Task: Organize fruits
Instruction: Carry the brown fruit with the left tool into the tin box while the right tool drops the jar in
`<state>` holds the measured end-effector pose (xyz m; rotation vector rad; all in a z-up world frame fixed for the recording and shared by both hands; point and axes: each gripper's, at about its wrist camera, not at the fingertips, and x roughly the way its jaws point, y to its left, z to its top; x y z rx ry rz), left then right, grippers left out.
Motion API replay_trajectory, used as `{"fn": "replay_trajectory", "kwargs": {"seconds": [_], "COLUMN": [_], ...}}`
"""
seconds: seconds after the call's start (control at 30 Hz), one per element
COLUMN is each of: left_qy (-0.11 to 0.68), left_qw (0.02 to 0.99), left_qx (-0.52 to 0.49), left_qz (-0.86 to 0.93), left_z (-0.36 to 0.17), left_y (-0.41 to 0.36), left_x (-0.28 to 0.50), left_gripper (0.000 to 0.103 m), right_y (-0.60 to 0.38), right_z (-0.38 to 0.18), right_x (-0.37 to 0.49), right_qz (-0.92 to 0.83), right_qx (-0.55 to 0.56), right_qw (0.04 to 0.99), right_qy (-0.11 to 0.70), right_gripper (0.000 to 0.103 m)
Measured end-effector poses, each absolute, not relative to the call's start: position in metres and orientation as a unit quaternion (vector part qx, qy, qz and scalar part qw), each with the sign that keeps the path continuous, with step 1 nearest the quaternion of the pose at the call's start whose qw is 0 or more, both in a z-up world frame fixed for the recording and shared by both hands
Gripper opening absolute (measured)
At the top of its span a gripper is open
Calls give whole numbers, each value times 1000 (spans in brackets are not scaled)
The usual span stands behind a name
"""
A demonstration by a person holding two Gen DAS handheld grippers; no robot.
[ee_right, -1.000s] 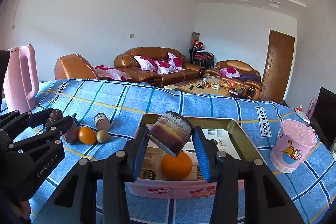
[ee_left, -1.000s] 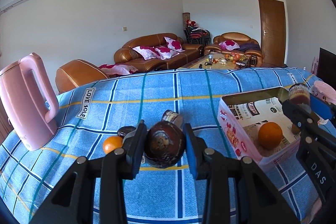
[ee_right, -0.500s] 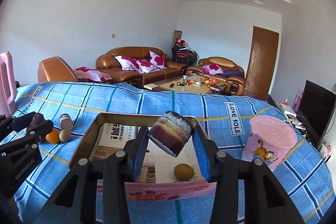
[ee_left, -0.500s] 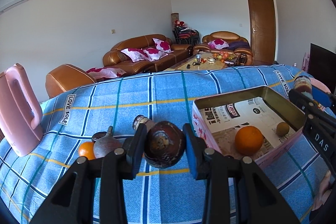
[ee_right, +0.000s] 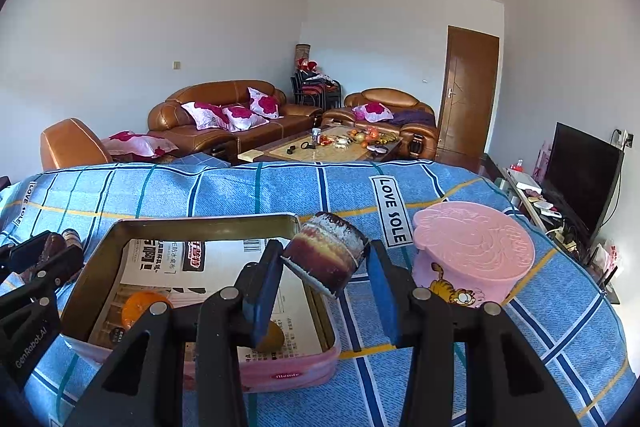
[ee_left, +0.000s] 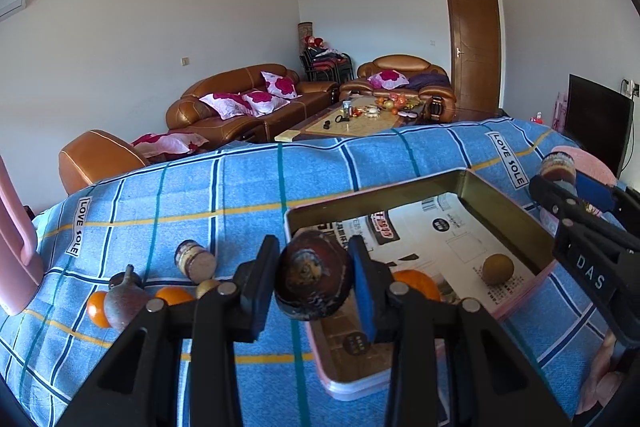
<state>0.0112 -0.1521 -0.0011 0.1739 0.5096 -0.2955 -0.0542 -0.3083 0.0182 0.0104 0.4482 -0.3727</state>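
**Fruit table: two grippers loaded, tin part filled**

- Left gripper (ee_left: 314,281): jaws clamped on a dark round fruit (ee_left: 314,275), carried above the near-left corner of the tin.
- Right gripper (ee_right: 324,281): jaws closed on a brown banded cylinder (ee_right: 326,253), tilted, held over the tin's far-right corner; it also shows at the right edge of the left view.
- Tin (ee_left: 500,203): open rectangular box with pink outer walls and a gold inner wall, lined with printed paper, standing on the blue checked cloth (ee_left: 240,187).
- In the tin: one orange (ee_right: 142,307) at the near left, one small brown fruit (ee_left: 497,269) near the right wall.
- Loose on the cloth, left of the tin: two oranges (ee_left: 173,295), a purplish stemmed fruit (ee_left: 124,301), a second banded cylinder (ee_left: 195,261), one small pale fruit just beside it.
- Pink lidded tub (ee_right: 474,255): right of the tin, cartoon cat on its side.
- Pink jug (ee_left: 18,247): far left edge, partly cut off.
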Motion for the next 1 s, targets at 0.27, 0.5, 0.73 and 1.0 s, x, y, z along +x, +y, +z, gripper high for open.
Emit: {"fn": "replay_trajectory", "kwargs": {"seconds": [0.27, 0.5, 0.73, 1.0], "left_qy": [304, 339, 350, 331], "left_qw": [937, 922, 916, 925], "left_qx": [98, 107, 121, 127], "left_qz": [-143, -151, -154, -133], "left_z": [-13, -22, -24, -19], "left_y": [-173, -184, -192, -193], "left_x": [38, 52, 56, 50], "left_gripper": [37, 37, 37, 50], "right_y": [-307, -301, -296, -301], "right_z": [12, 3, -4, -6], "right_x": [-35, -12, -1, -3], "right_qz": [-162, -126, -90, -81], "right_qx": [9, 3, -2, 22], "right_qw": [955, 950, 945, 945], "right_qy": [248, 284, 314, 317], "right_gripper": [46, 46, 46, 47]}}
